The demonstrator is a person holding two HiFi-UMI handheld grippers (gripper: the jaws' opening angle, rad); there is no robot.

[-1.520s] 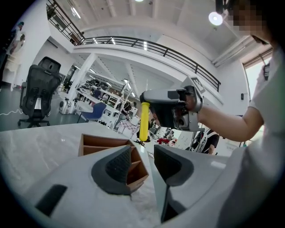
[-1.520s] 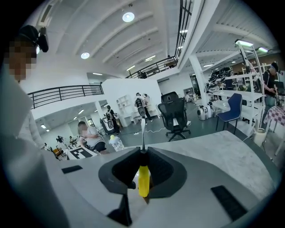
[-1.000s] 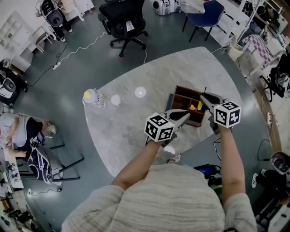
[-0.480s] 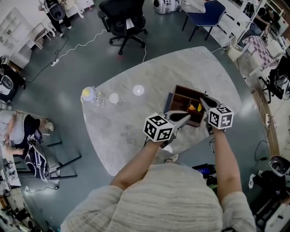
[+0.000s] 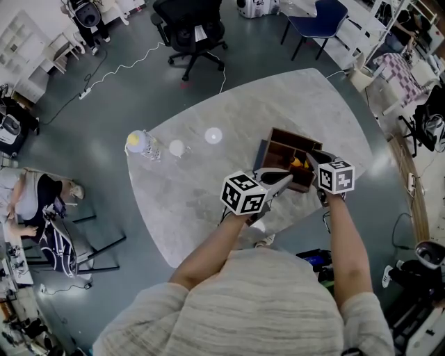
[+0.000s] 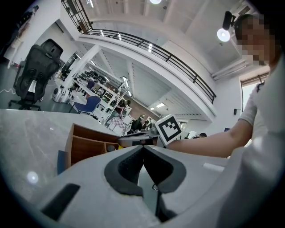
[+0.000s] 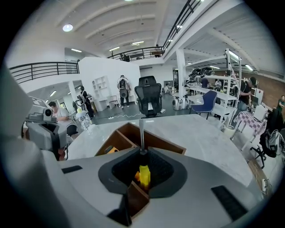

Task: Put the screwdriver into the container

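A brown wooden container (image 5: 281, 149) with compartments stands on the marble table (image 5: 208, 188), near its right side. My right gripper (image 5: 311, 157) hangs over the container's near right corner, shut on a screwdriver (image 7: 143, 173) by its yellow handle. The metal shaft points forward and down over the container (image 7: 129, 136). In the head view a yellow-orange bit of the screwdriver (image 5: 297, 163) shows just at the jaws. My left gripper (image 5: 286, 179) lies level beside the container's near wall, shut with nothing in it. In the left gripper view, the left gripper (image 6: 143, 148) faces the container (image 6: 84, 143).
A clear bottle with a yellow cap (image 5: 139, 144) stands at the table's far left edge. A blue flat piece (image 5: 262, 154) lies against the container's left side. A black office chair (image 5: 188, 31) and a blue chair (image 5: 316, 17) stand beyond the table. A person (image 5: 31, 198) sits at left.
My right gripper has sunk toward the container with the screwdriver, tipping further down. The left gripper has stayed where it was.
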